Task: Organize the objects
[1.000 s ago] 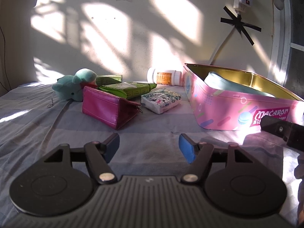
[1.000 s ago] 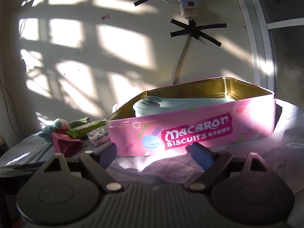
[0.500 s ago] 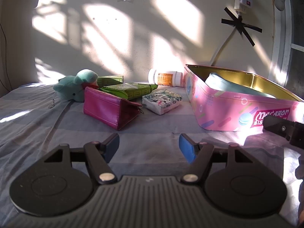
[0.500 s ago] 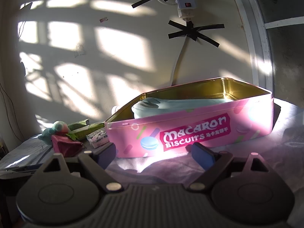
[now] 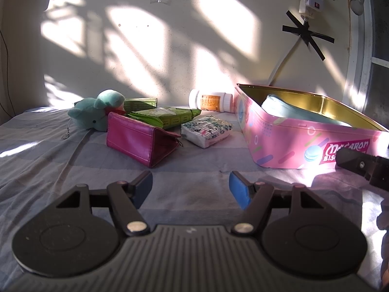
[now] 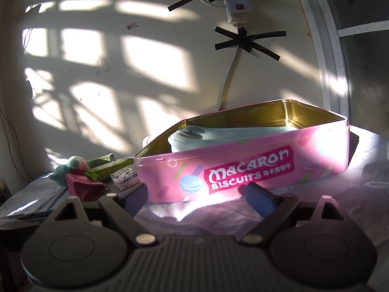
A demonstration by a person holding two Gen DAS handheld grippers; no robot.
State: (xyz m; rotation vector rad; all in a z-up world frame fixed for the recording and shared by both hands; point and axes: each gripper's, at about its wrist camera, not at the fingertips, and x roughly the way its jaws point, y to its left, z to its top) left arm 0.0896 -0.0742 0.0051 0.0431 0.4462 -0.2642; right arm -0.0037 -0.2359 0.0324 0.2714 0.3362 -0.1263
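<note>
The pink tin (image 6: 243, 160) sits just ahead of the right gripper (image 6: 197, 194), whose jaws stand wide and empty, likely ready to steady it; the left gripper (image 5: 190, 186), half open and empty, faces the wallet (image 5: 143, 141) ahead, probably next to go in

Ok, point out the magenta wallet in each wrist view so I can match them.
Left wrist view: the magenta wallet lies left of centre on the grey cloth, ahead of the open jaws.
Right wrist view: the same wallet sits small at the left edge, lower half.
Shared landmark: the pink biscuit tin, to the wallet's right in both.
</note>
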